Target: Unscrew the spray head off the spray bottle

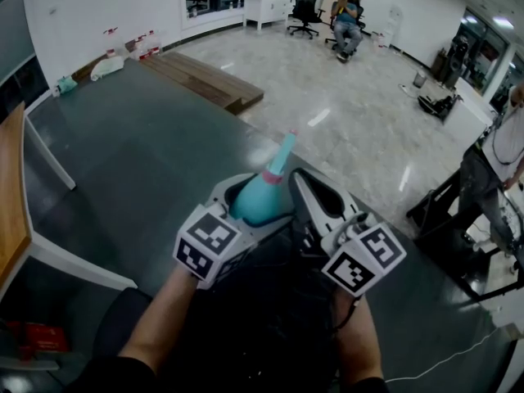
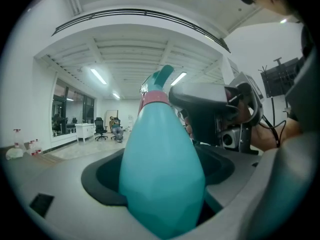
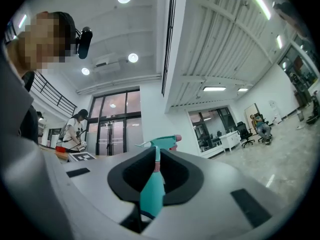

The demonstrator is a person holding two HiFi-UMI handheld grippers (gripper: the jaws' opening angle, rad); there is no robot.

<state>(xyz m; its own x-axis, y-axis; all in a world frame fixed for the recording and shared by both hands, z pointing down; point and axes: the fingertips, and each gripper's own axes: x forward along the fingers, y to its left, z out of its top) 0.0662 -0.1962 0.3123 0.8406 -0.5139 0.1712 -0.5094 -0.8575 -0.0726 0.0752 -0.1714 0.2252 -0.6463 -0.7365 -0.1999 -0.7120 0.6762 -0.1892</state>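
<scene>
I see a teal spray bottle (image 1: 258, 199) with a pink collar (image 1: 271, 176); its spray head (image 1: 284, 150) points away from me, over the dark table. My left gripper (image 1: 252, 207) is shut on the bottle's body, which fills the left gripper view (image 2: 162, 174). My right gripper (image 1: 304, 188) sits against the neck from the right. In the right gripper view the jaws stand nearly together, with the teal spray head (image 3: 162, 143) and its neck pinched in the narrow gap. From the left gripper view, the right gripper (image 2: 210, 106) covers part of the spray head (image 2: 161, 76).
Both grippers hang close to my body above a dark grey table (image 1: 123, 162). Wooden boards (image 1: 205, 76) lie beyond its far edge. A wooden tabletop (image 1: 10, 187) is at the left. A person (image 1: 501, 150) stands at the right beside black equipment (image 1: 446, 211); another person (image 1: 347, 19) sits far back.
</scene>
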